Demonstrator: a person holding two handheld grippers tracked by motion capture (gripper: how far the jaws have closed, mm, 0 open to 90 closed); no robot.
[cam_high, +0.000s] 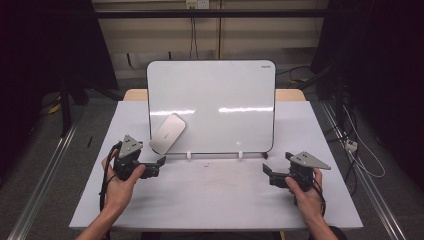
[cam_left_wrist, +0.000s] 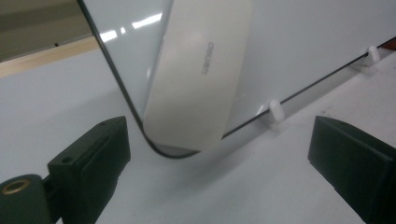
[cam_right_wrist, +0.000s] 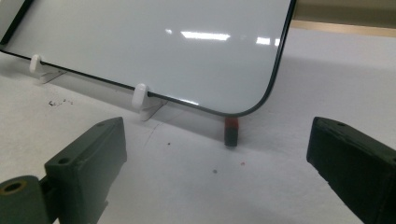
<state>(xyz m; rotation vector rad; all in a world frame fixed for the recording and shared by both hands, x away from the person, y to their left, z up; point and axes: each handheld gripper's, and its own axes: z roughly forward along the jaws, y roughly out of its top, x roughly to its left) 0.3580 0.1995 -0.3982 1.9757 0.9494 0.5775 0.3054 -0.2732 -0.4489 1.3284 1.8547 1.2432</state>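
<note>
Two grippers rest low on the table (cam_high: 215, 195), both with jaws spread wide and holding nothing. From the left gripper (cam_high: 161, 164), the eraser (cam_high: 168, 133) sits near at about 1 o'clock, stuck flat to the lower left corner of the whiteboard (cam_high: 220, 95). To take it well, I would line the jaws across its narrow width, close on its long edges, then peel it off gently so the propped board stays in its white clips (cam_high: 189, 155). The right gripper (cam_high: 265, 170) could steady the board

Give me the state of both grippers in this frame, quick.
Left gripper: open, holding nothing, aimed at the eraser on the whiteboard.
Right gripper: open, holding nothing, facing the whiteboard's lower corner.
</note>
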